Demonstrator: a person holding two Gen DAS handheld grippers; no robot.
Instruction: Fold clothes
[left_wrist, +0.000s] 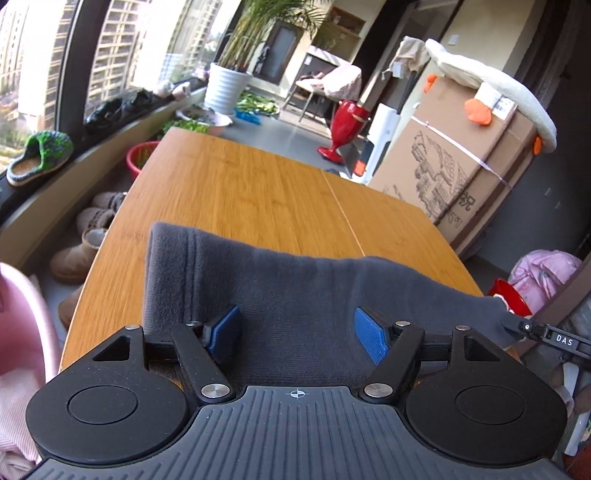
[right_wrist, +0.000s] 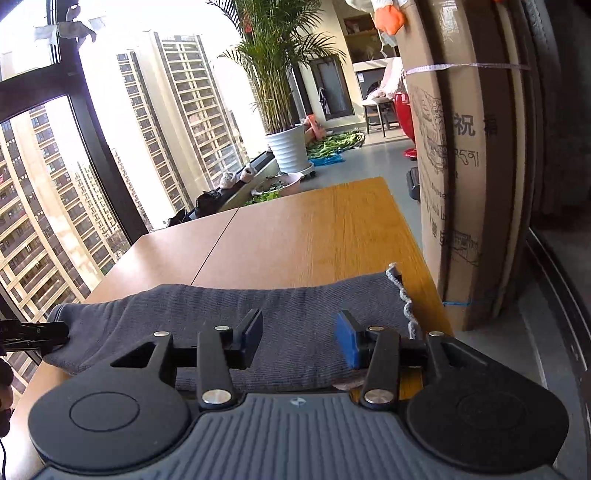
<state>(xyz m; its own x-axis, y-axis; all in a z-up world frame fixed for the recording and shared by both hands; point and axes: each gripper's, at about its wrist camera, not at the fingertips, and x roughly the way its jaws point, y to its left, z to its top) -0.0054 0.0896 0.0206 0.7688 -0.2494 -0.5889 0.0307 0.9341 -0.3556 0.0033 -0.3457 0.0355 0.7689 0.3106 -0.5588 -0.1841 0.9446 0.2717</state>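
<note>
A dark grey knitted garment (left_wrist: 295, 295) lies across the near end of the wooden table (left_wrist: 251, 192). It also shows in the right wrist view (right_wrist: 229, 314), with a frayed pale edge at its right end. My left gripper (left_wrist: 297, 332) is open, its blue pads spread just above the cloth. My right gripper (right_wrist: 299, 338) is open too, hovering over the cloth near the table's right edge. Each gripper's tip shows at the garment's end in the other view.
A large cardboard box (left_wrist: 454, 166) stands right of the table. Boots (left_wrist: 74, 254) and a red basin (left_wrist: 138, 157) sit on the floor at the left by the window. A potted palm (right_wrist: 284, 110) stands beyond the far end.
</note>
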